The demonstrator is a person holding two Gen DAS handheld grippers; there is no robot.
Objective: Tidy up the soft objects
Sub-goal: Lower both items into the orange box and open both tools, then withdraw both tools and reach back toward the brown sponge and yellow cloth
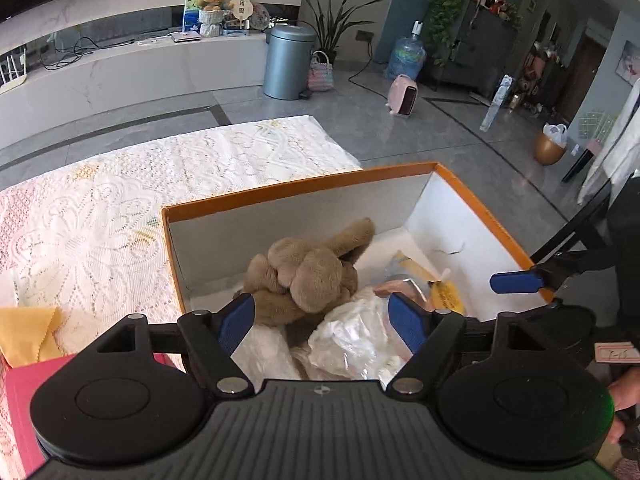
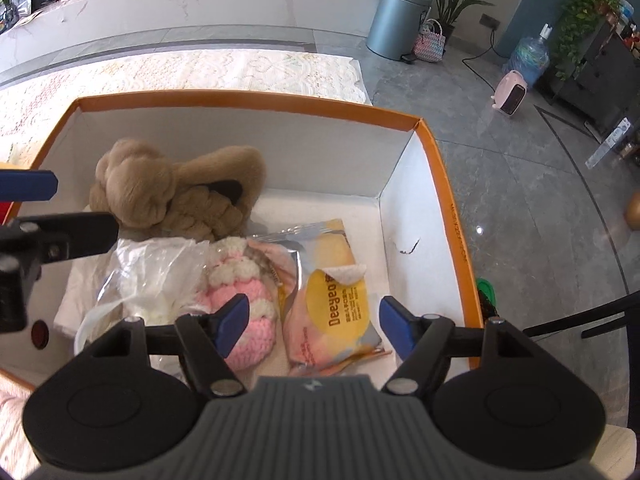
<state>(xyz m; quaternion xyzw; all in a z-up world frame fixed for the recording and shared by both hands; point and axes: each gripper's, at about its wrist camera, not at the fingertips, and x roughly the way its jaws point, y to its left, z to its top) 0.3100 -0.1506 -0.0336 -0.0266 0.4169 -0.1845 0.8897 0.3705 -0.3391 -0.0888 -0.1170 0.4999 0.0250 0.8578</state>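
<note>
1. The snack packet [image 2: 332, 296] lies flat on the floor of the orange-rimmed box [image 2: 436, 168], its long axis running from the near edge toward the far wall and leaning slightly left. It is printed pink and yellow with a silver sealed top.
2. The brown plush toy [image 2: 176, 192] sits in the box's far left corner, a floppy limb stretched right along the back wall; it is tan and furry.
3. The pink-and-white knitted item [image 2: 244, 292] lies between the packet and the clear plastic bag [image 2: 152, 276], touching both. The bag is crumpled, with white material inside.
4. Count in the box: one plush, one knitted piece, one bag, one packet.
5. The right gripper [image 2: 314, 324] hovers over the near end of the packet, spread wide and holding nothing.
6. The left gripper [image 1: 322, 322] is also wide apart and empty, above the bag and plush.
7. The box stands on a lace-covered worktop [image 1: 100, 208].
</note>
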